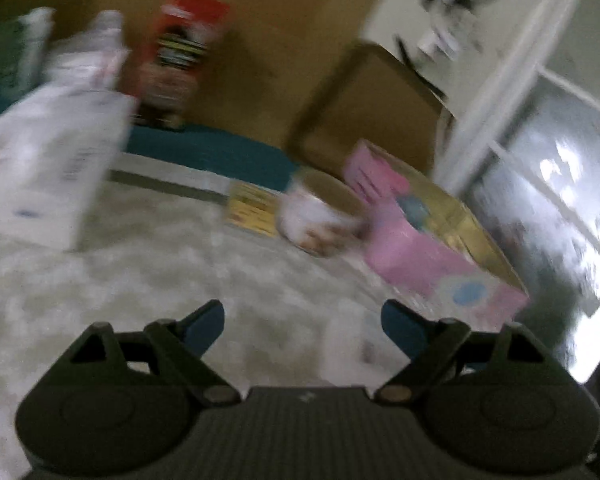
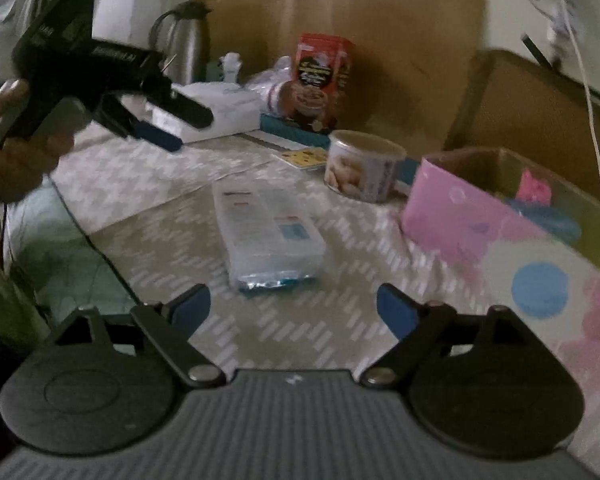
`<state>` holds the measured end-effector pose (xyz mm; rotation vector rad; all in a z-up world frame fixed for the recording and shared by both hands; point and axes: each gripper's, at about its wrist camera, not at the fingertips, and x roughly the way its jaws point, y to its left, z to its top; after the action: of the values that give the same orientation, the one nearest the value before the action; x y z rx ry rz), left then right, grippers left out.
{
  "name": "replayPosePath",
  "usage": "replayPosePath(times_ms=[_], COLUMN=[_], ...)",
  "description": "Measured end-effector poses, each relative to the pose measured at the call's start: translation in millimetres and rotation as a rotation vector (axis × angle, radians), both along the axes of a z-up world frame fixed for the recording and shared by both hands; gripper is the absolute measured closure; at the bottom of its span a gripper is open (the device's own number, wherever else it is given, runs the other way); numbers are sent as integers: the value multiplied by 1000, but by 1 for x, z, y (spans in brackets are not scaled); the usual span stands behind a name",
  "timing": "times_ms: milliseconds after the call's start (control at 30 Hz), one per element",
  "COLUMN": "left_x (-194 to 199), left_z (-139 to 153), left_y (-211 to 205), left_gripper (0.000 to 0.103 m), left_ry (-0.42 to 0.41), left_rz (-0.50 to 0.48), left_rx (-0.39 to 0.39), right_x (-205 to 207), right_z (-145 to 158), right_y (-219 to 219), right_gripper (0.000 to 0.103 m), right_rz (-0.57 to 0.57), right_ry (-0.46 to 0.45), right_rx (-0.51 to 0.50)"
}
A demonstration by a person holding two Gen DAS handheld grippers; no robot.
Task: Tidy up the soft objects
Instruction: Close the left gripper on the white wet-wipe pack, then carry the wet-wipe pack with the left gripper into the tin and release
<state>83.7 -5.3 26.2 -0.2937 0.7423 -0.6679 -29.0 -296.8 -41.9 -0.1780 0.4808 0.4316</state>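
On the tabletop [image 2: 172,184], covered with a pale patterned cloth, a soft clear plastic packet [image 2: 270,236] with white and blue printing lies flat, just ahead of the right gripper [image 2: 294,308], whose jaws stand wide apart with nothing between them. To the right of the packet sits an open pink box [image 2: 472,216] holding what looks like pink and blue items, though the view is too blurred to be sure. Behind the packet stands a round tin [image 2: 364,170], and farther back a red carton [image 2: 324,80] and a white box [image 2: 220,110]. The left gripper [image 2: 180,132], held in a hand [image 2: 16,152] at the left edge, hangs above the cloth with its jaws apart and empty; its own camera shows the left gripper [image 1: 302,326] the same way.
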Motion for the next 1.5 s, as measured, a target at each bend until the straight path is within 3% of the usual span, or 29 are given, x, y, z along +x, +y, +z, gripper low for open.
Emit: replayPosePath(times_ms=[133,400,500,533,567,700,967,1200,1333,1400,1500], left_x=[-3,-5,-8,-9,-10,-19,-6,29,52,61,70], left_z=[-3,-21,-21,-20,-20,-6,45,51,43,39,29], left_y=[-40,-80,-82,-84,-88,-104,-158,-229,-254,-264,-271], left_gripper=[15,30,33,32,33,33,32,29,22,20,21], left_ry=[-8,27,25,39,47,-19,-158,-186,-177,-196,-183], left_rz=[-86,-179,-198,-214,-232,-256,-340,-357,-305,-252,-188], left_rx=[69,141,140,129,123,148,102,122,129,174,220], right_x=[6,17,17,17,17,14,17,51,74,84,93], right_z=[-3,-9,-12,-12,-11,-2,30,33,34,35,32], right_y=[-1,9,10,11,8,-7,-51,-95,-117,-118,-127], right_gripper=[11,13,33,49,51,51,51,52,46,44,43], right_rz=[-20,-46,-52,-56,-52,-92,-246,-379,-432,-534,-593], right_ry=[50,65,52,43,45,9,-163,-155,-145,-161,-164], right_rx=[89,137,110,98,107,139,148,128,180,148,189])
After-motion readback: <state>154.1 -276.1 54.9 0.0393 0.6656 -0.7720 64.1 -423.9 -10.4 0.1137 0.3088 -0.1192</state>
